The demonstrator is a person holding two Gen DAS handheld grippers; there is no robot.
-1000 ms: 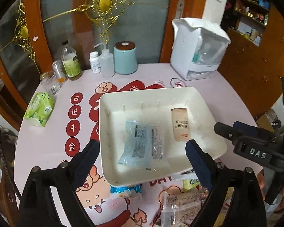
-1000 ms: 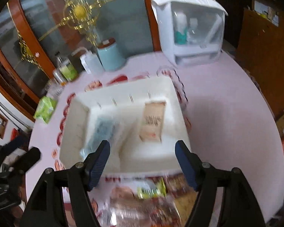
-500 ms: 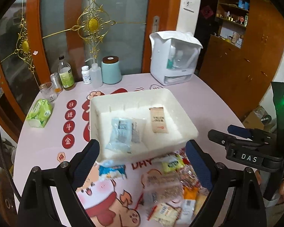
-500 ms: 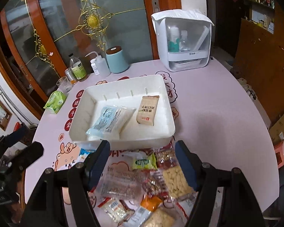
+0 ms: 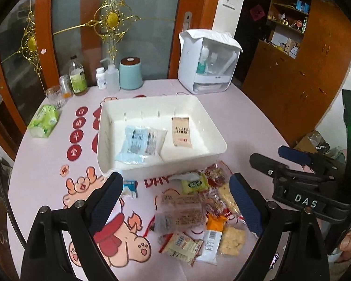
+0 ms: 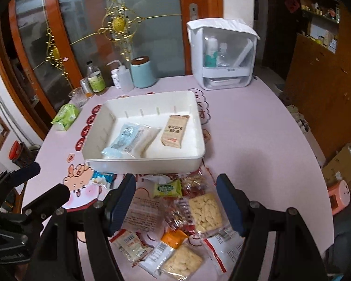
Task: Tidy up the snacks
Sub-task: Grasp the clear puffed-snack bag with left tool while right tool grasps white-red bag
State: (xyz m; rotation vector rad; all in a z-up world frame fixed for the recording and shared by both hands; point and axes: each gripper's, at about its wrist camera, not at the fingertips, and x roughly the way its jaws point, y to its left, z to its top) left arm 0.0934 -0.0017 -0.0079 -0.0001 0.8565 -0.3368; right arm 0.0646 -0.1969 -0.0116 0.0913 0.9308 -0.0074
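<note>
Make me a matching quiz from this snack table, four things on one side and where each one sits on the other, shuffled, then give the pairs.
Things:
1. brown snack packet
2. green tissue pack
3. teal canister
4. yellow-green snack packet

Places:
A. on the table just in front of the white tray
B. at the table's back edge, by the glass door
C. inside the white tray
D. on the table to the left of the tray

Pairs: 1-C, 2-D, 3-B, 4-A

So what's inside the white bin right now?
The white bin holds two packets: a pale blue one and a tan one. Anything beneath them is hidden.
</note>
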